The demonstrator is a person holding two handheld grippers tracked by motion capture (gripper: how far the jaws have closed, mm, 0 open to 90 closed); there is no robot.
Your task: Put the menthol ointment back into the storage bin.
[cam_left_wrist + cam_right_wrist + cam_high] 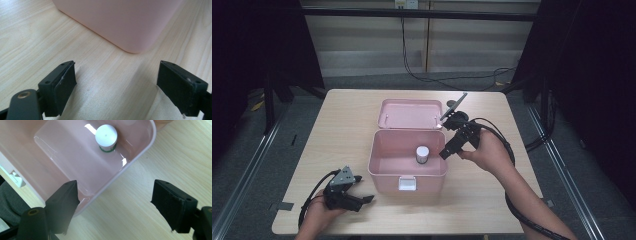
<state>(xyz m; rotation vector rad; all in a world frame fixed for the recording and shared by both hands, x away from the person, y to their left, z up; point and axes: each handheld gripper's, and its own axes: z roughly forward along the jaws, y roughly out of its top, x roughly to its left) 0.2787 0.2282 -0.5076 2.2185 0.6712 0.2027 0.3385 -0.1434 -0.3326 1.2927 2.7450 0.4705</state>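
A pink box stands open mid-table, its lid folded back behind it. Inside stands a small white-capped bottle, which the right gripper view shows from above as a white cap over a green band. My right gripper hovers by the box's right rim, open, nothing between its fingers. My left gripper rests low on the table at the front left, open and empty, with a rounded corner of the box just ahead of its fingers.
A white latch sits on the box's front wall. Light wooden table runs around the box on all sides. Black cables trail from both grippers; dark frame rails flank the table.
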